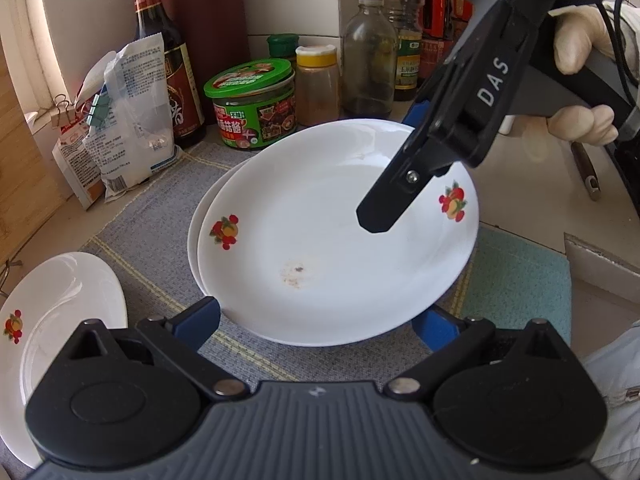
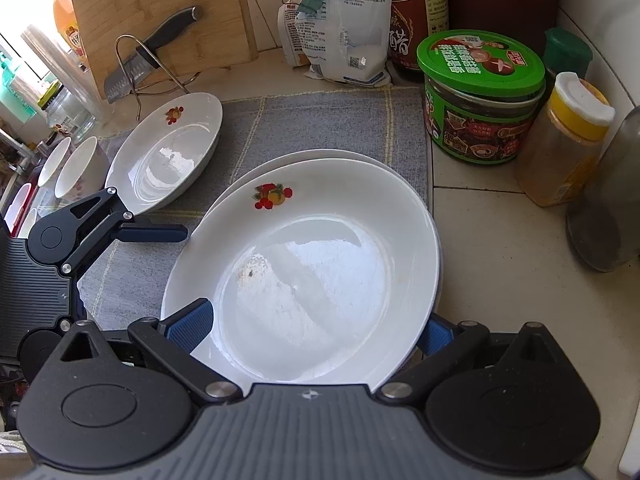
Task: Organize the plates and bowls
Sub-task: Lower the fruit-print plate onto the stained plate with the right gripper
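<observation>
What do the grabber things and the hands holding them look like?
Both grippers are black with ribbed grey bodies, round pivots, silver bolts and blue finger pads. The right gripper has white "DAS" lettering and a black cable; a whitish-gloved hand holds it. The left gripper looks the same.

Two stacked white fruit-print plates (image 2: 320, 264) on the grey mat; third plate (image 2: 168, 152), perhaps bowls (image 2: 80, 168), leftward.

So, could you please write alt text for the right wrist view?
A white fruit-print plate sits stacked on another between the right gripper's open jaws. A third plate lies left on the grey mat, the left gripper nearby.
</observation>
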{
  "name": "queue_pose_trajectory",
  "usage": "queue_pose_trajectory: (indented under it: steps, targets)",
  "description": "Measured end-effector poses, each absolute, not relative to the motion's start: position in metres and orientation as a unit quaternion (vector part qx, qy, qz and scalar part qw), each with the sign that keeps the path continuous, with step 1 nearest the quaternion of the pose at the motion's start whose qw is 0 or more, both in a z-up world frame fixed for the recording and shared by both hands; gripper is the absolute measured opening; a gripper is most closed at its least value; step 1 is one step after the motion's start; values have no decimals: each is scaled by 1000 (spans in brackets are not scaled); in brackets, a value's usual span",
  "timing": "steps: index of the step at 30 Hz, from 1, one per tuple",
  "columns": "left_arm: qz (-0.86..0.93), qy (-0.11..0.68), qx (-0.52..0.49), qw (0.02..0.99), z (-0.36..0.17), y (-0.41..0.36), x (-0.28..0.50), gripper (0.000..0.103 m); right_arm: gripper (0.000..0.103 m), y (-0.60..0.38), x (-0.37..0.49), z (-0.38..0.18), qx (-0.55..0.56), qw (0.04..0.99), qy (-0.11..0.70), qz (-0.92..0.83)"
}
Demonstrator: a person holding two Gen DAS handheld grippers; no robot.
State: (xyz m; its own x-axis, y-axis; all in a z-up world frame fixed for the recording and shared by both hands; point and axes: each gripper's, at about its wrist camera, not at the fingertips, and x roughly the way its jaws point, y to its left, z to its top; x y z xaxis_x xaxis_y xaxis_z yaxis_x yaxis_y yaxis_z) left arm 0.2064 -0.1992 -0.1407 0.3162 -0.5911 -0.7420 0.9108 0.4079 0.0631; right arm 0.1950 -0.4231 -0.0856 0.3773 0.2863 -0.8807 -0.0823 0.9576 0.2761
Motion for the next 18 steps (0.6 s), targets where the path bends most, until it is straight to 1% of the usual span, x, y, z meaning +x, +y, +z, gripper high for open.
queue_pose_trajectory:
  steps: [18]
  targets:
    - [-491,323,228,777,-138,-201,204,101,103,-408,194,-85,56,822,560,86]
